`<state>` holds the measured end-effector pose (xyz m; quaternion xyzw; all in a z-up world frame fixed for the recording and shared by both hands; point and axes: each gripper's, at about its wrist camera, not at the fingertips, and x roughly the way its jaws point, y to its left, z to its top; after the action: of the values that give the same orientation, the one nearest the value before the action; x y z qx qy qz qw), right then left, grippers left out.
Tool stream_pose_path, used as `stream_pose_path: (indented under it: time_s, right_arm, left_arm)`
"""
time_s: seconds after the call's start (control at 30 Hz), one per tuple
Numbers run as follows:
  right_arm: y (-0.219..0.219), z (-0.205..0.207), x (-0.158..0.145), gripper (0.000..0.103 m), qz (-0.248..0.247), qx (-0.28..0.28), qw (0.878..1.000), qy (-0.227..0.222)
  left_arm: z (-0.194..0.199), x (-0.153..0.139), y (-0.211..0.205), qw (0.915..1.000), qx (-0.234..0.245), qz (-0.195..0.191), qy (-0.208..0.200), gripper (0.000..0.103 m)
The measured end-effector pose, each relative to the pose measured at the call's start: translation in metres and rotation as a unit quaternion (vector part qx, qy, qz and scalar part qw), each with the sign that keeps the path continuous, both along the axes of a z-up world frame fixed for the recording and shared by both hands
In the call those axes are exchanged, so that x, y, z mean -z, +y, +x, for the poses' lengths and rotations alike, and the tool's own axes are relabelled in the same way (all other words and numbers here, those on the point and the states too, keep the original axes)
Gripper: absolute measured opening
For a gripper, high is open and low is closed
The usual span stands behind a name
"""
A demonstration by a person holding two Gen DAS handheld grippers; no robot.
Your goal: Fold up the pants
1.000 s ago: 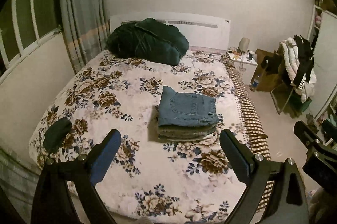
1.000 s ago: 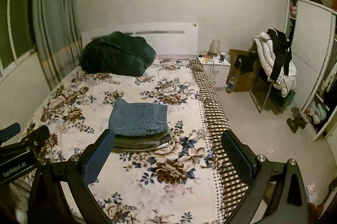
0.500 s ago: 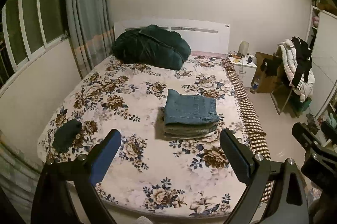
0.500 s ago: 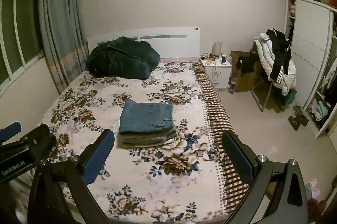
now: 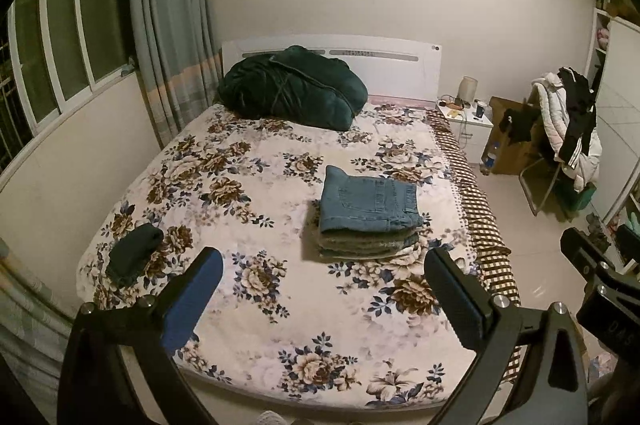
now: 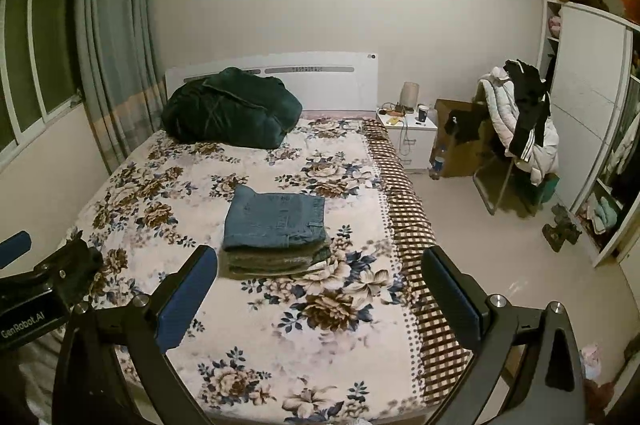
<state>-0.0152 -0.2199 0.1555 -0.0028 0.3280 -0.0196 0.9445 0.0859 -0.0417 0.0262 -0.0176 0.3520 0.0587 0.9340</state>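
Left wrist view: my left gripper (image 5: 322, 289) is released, its two fingers spread wide with nothing between them, held in the air off the foot of the bed (image 5: 280, 357). Beyond it, on the floral bedspread, sits a neat stack of folded pants (image 5: 370, 215), blue jeans on top of greyer pairs, lying toward the bed's right side and well apart from the fingers. A small dark bundle of cloth (image 5: 134, 255) lies near the left edge of the bed, and a large dark green duvet (image 5: 294, 87) is heaped against the headboard. In the right wrist view, my right gripper (image 6: 320, 285) is likewise wide apart and empty, also well back from the stack. Past the bed I can see a white nightstand (image 6: 406, 133) and a chair (image 6: 516, 129) draped with jackets. I judge the folding done or nearly done. The risks from here are my own: reaching back in and catching the top jeans with a finger could drag the stack askew or topple it toward the checked edge. I cannot tell whether the dark bundle is another pair of pants waiting to be folded; assuming it is not could leave the task unfinished.
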Motion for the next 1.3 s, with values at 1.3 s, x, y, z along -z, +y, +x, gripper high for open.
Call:
stream_pose_path:
  time_s: [1.3]
  right_arm:
    - [0.003,0.0,-0.007,0.103,0.014,-0.009,1.0,-0.012]
  left_arm:
    - [-0.003,-0.017,-0.003,0.9997,0.0,0.013,-0.021,0.103]
